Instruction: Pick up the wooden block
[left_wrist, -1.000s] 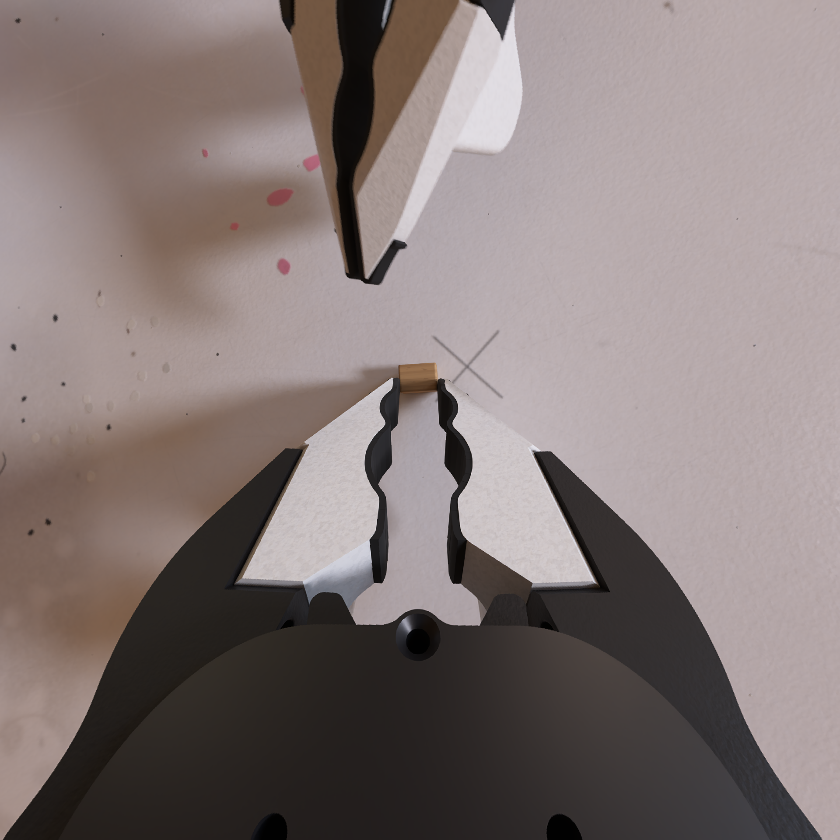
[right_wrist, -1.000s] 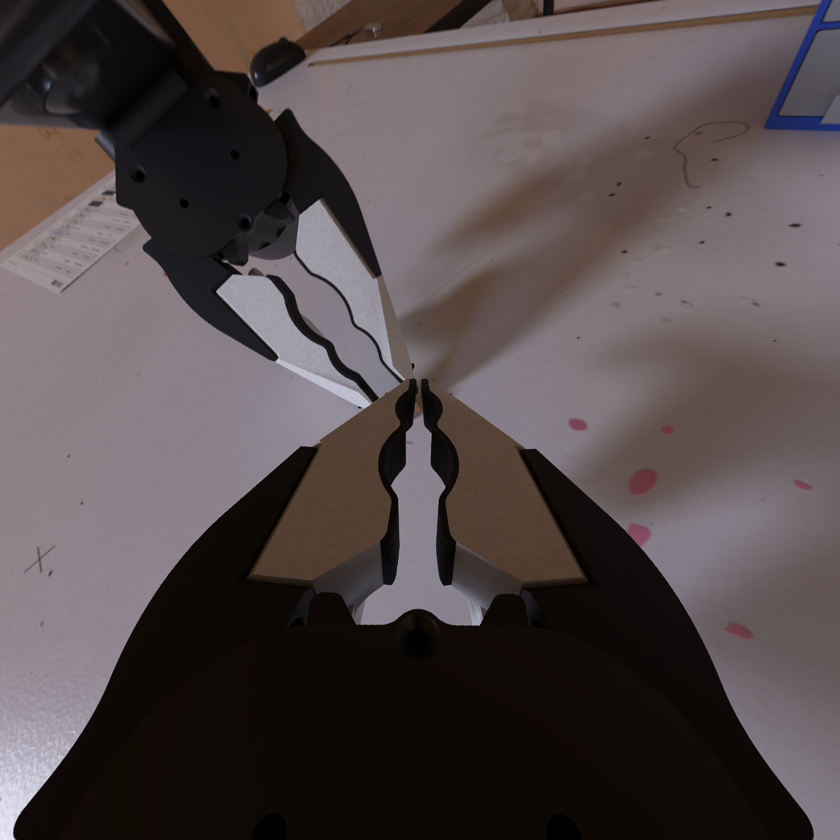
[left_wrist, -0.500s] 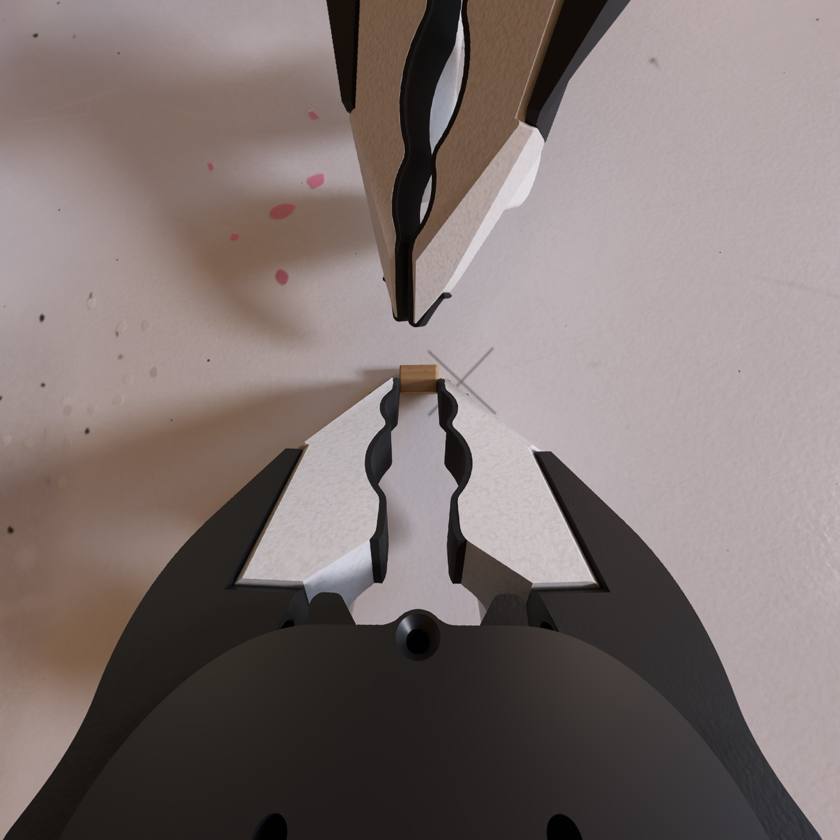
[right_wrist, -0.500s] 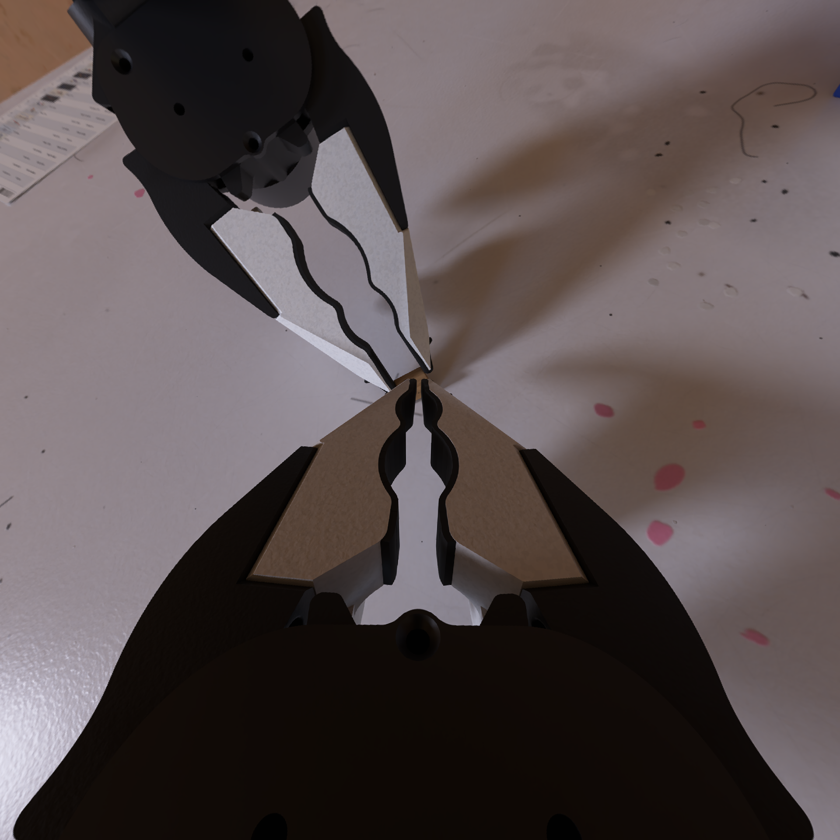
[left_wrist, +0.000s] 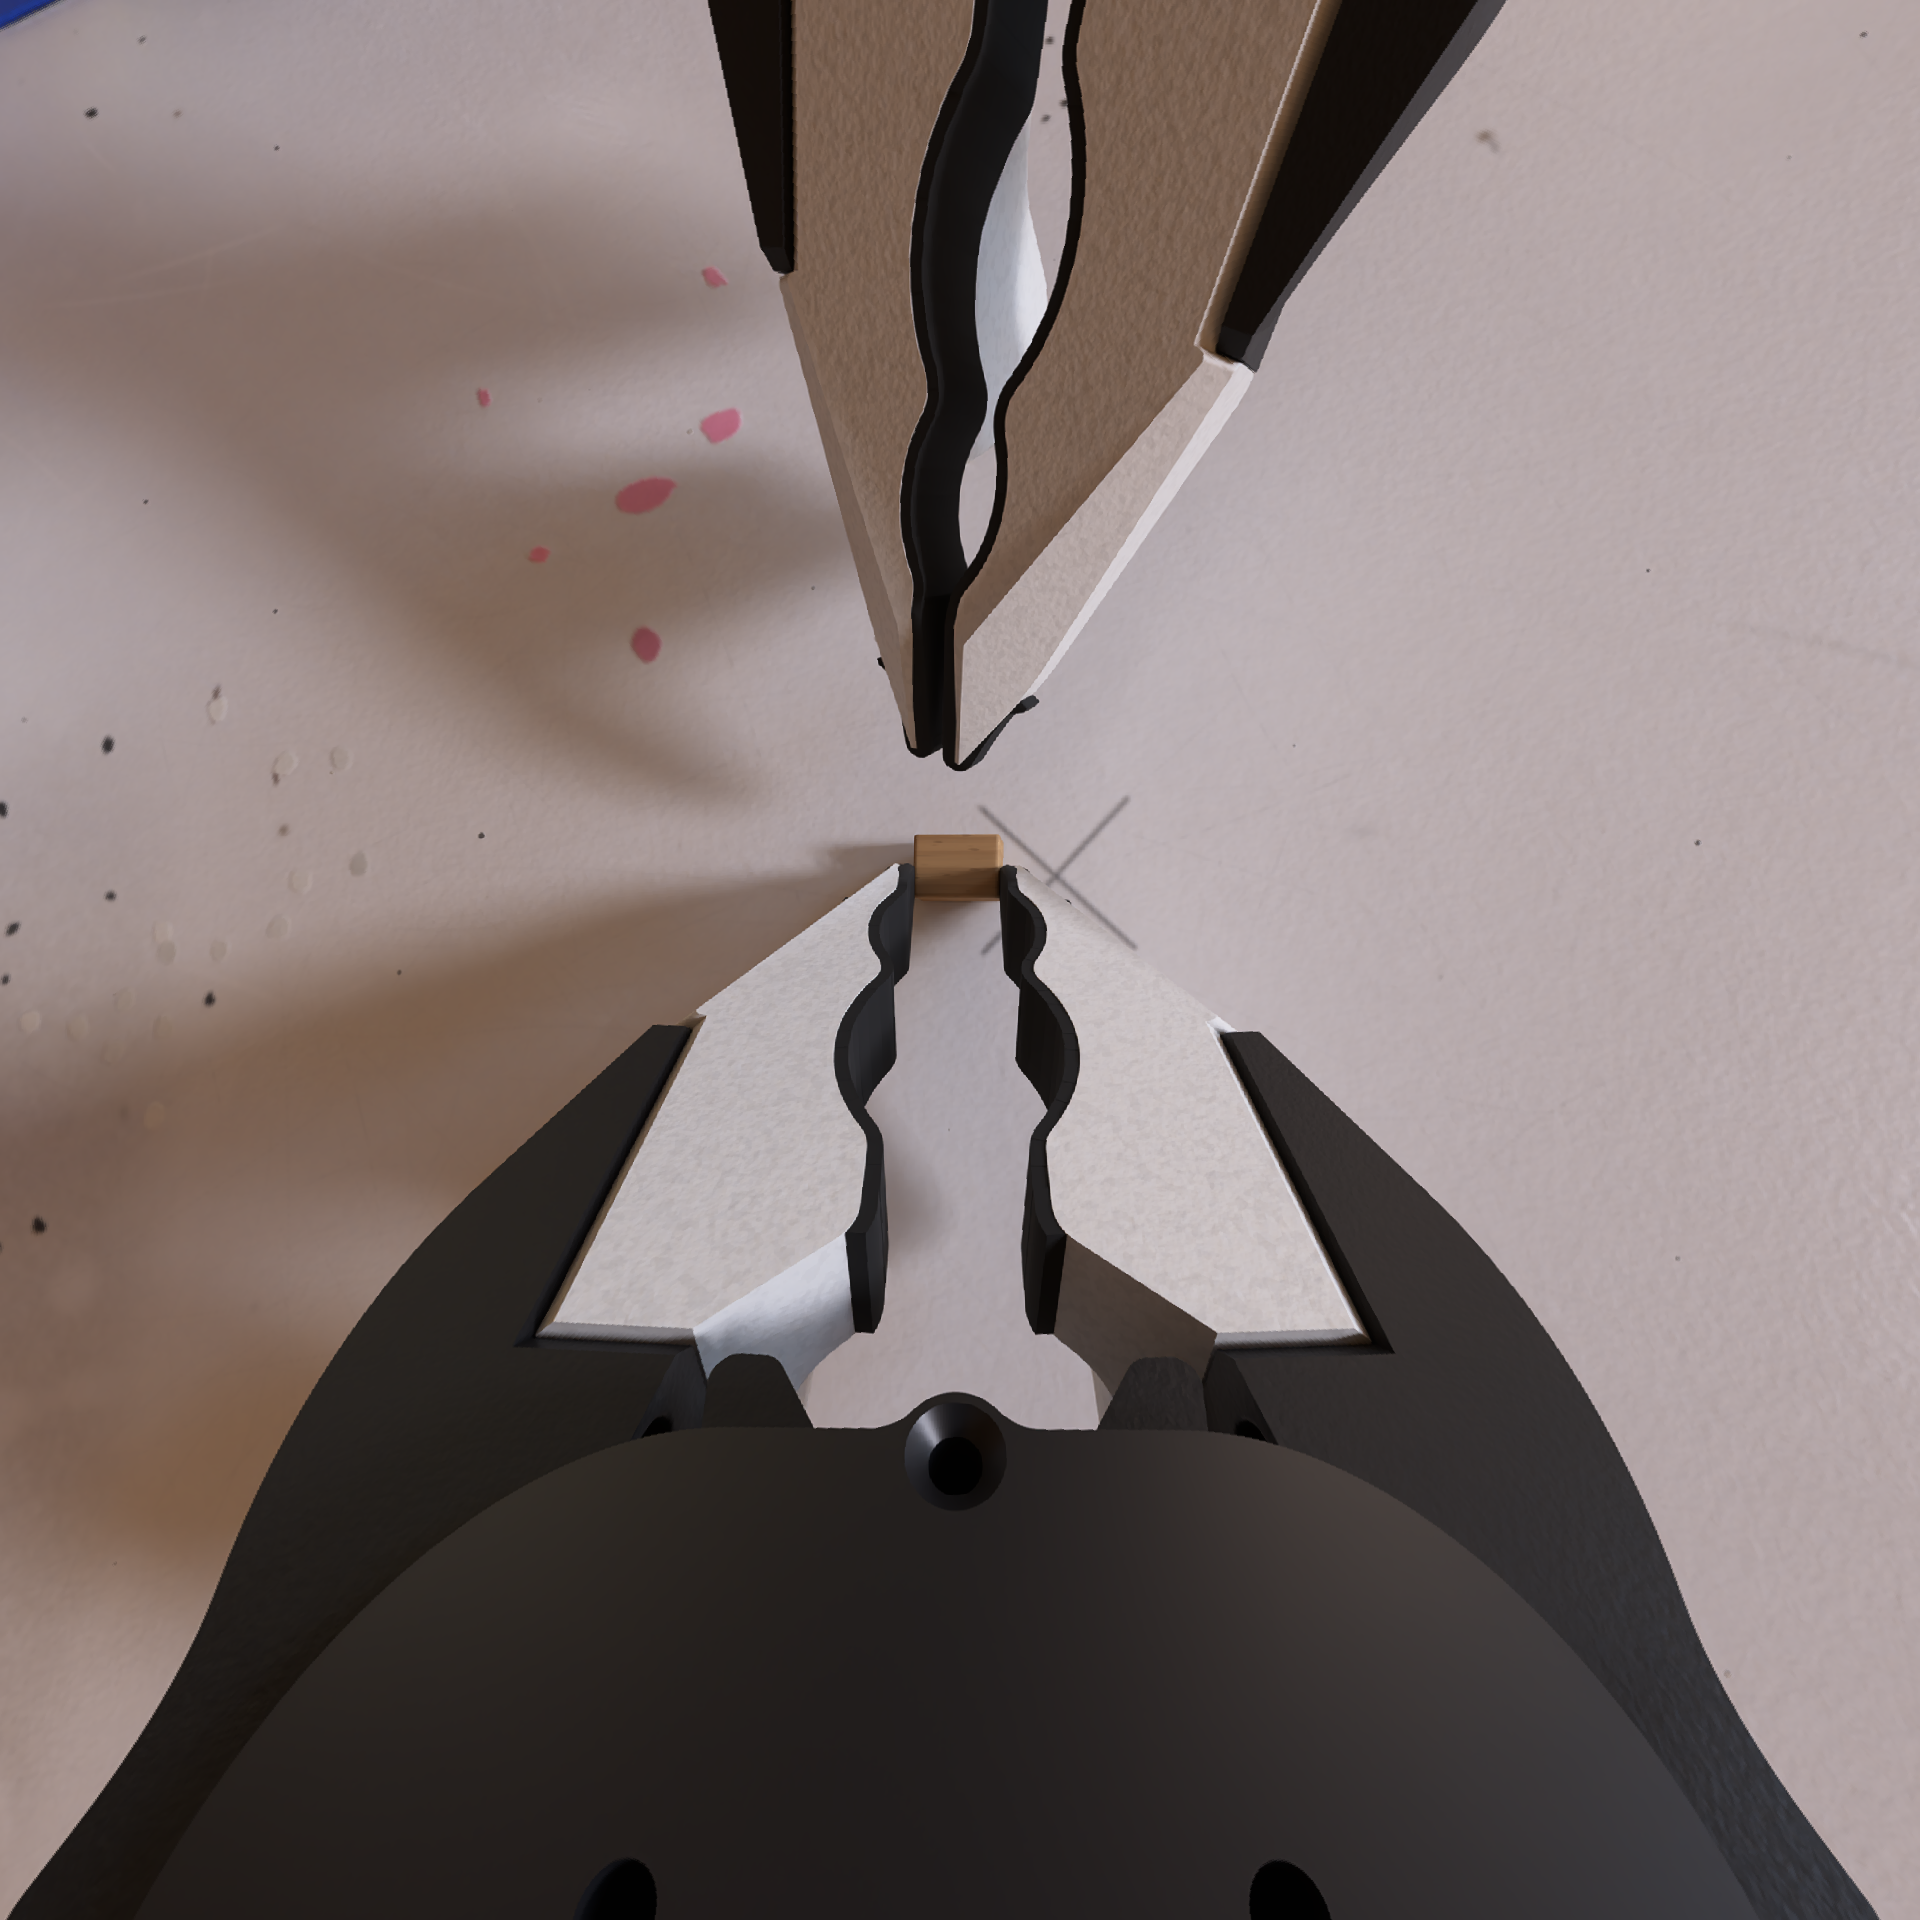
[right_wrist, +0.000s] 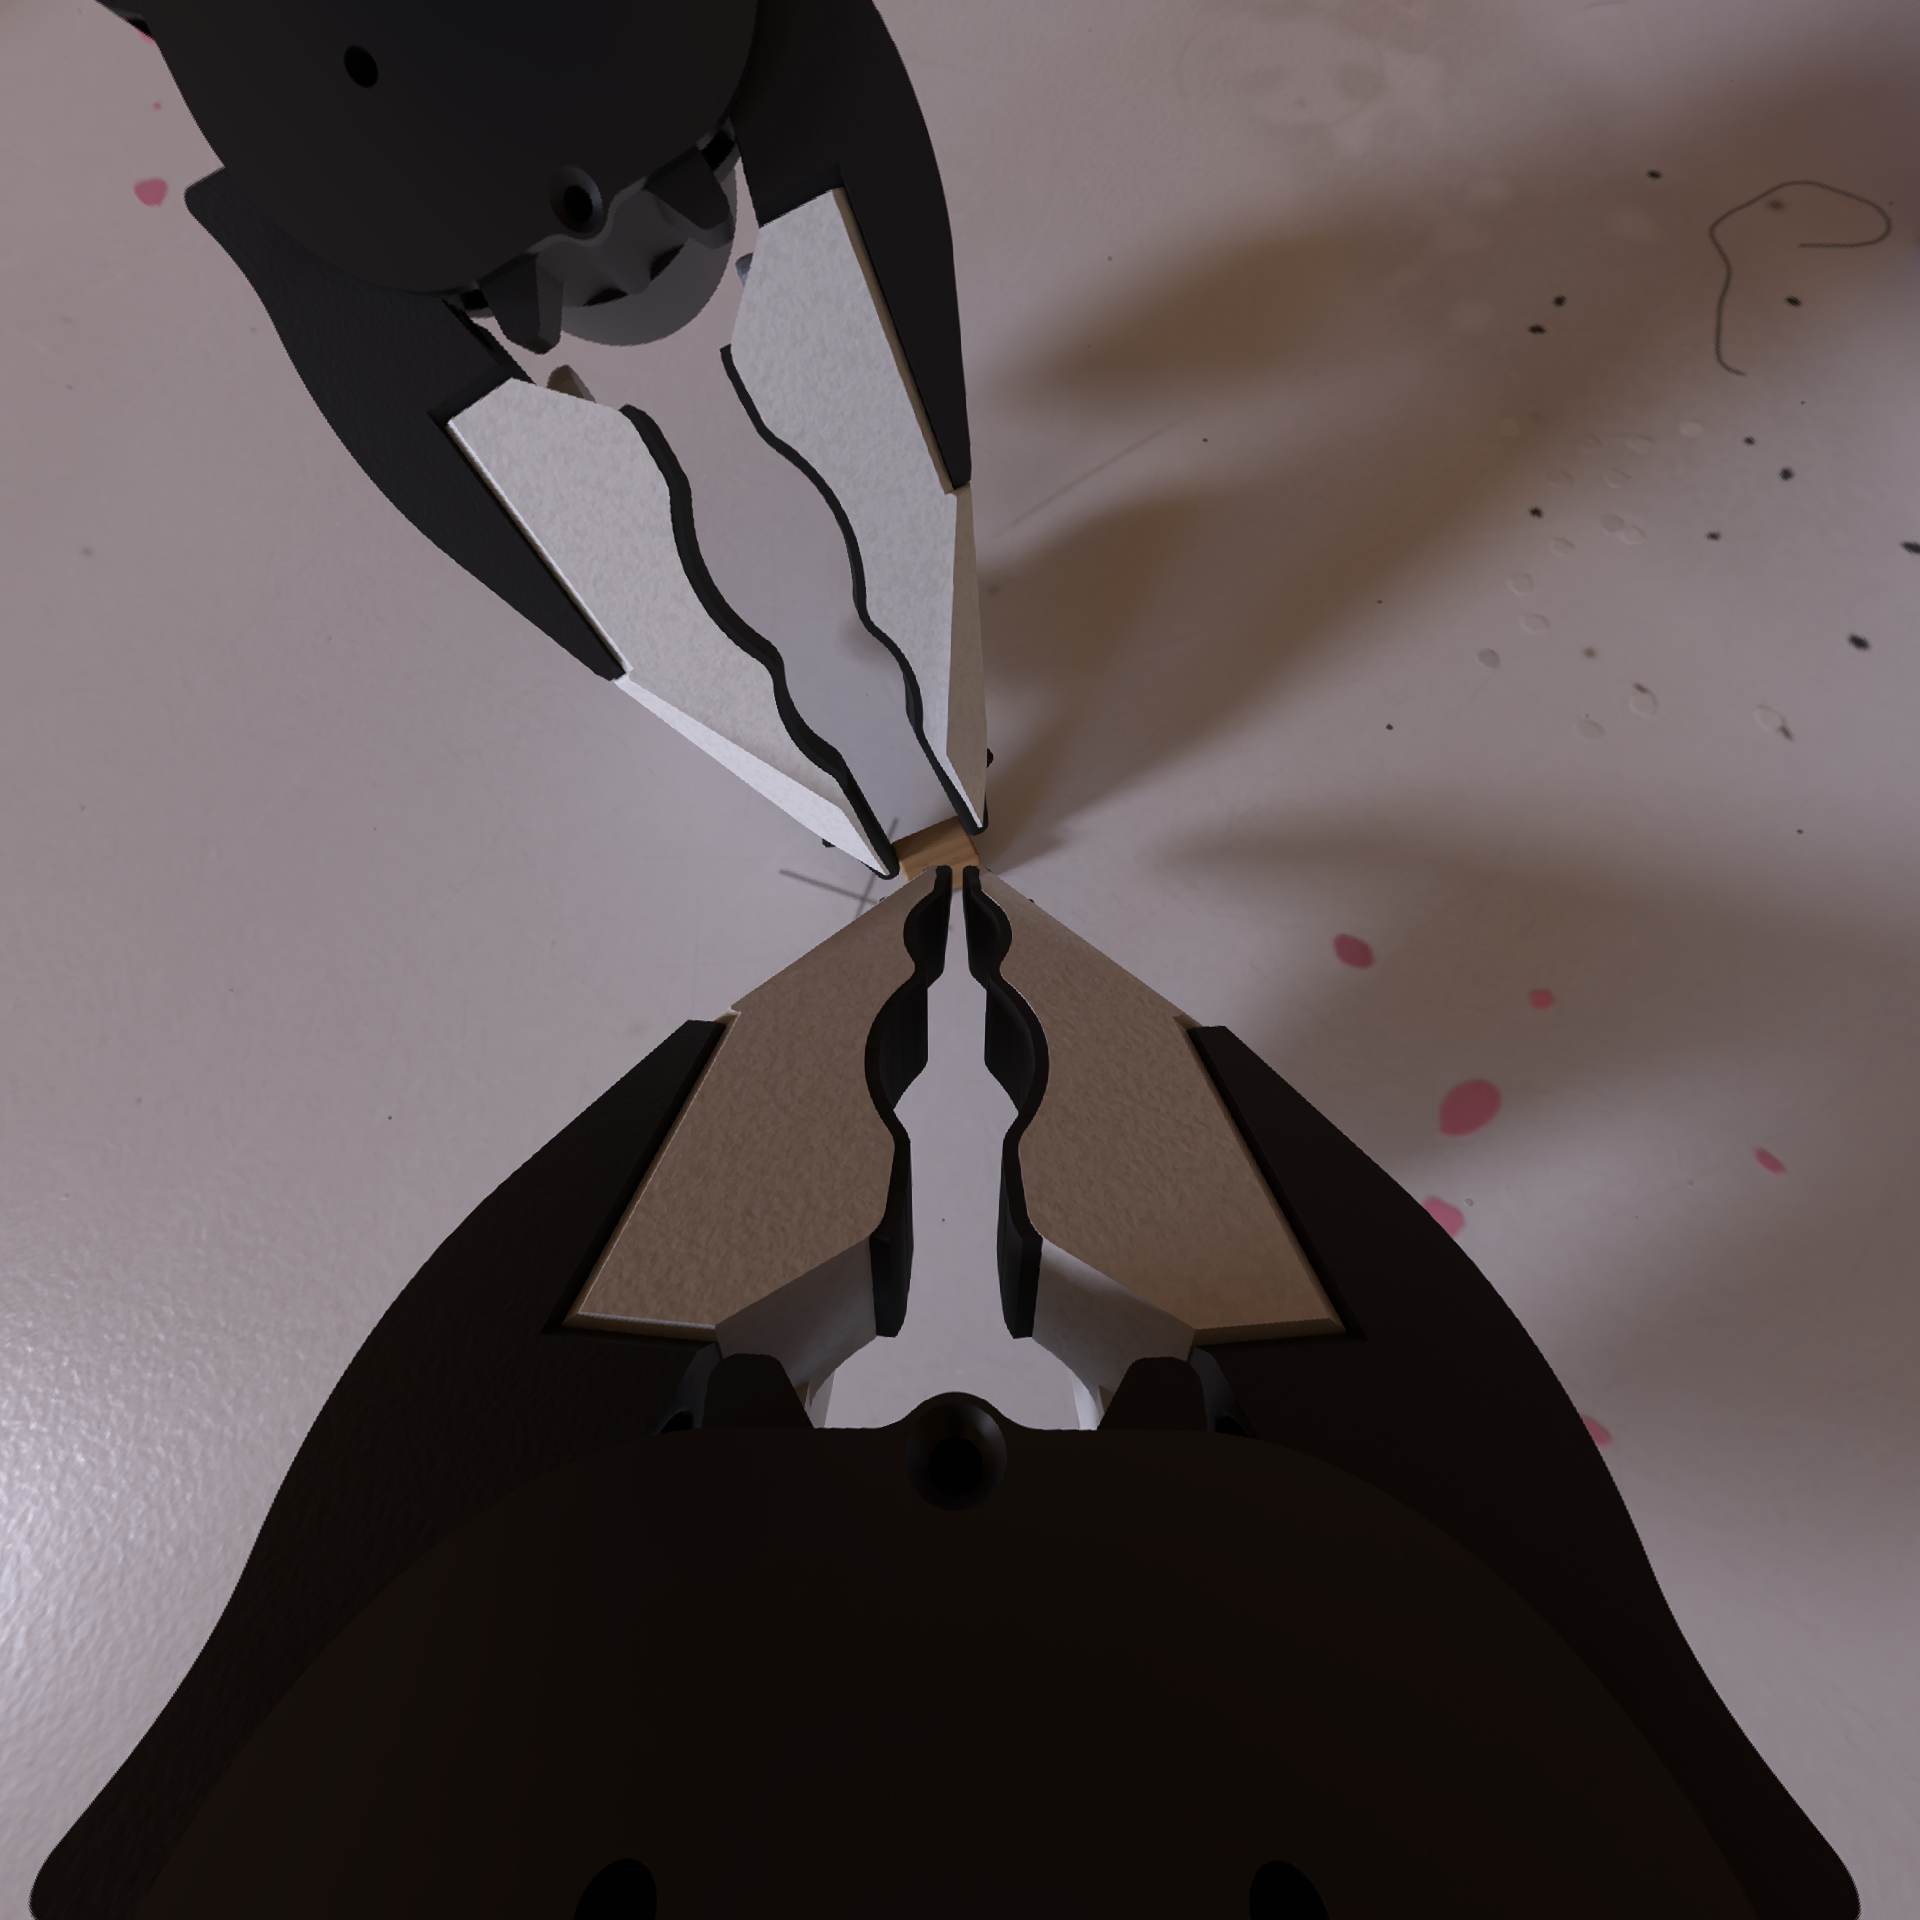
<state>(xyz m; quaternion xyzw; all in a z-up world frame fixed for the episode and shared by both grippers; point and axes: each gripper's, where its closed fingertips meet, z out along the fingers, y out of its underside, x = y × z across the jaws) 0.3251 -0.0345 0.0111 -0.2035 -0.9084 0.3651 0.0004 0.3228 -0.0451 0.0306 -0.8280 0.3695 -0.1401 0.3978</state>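
Note:
A small wooden block (left_wrist: 956, 865) is clamped between the fingertips of my left gripper (left_wrist: 956, 885), just over the pale table beside a pencilled X mark (left_wrist: 1060, 873). My right gripper (right_wrist: 957, 879) is shut and empty, with its tips a short way in front of the block (right_wrist: 938, 854). It does not touch the block. In the left wrist view the right gripper (left_wrist: 940, 753) comes down from the top and points at the block. In the right wrist view the left gripper (right_wrist: 928, 844) reaches in from the upper left, shut on the block.
The table (left_wrist: 1558, 727) bears pink paint spots (left_wrist: 644, 495) and black specks at the left. In the right wrist view pink spots (right_wrist: 1468, 1104) lie to the right, and a thin pencil squiggle (right_wrist: 1766, 270) at the far right. Soft shadows fall around both grippers.
My right gripper has moved in closer to the block and turned to face the left gripper head-on. The left gripper has kept its hold on the block and shifted slightly over the X mark.

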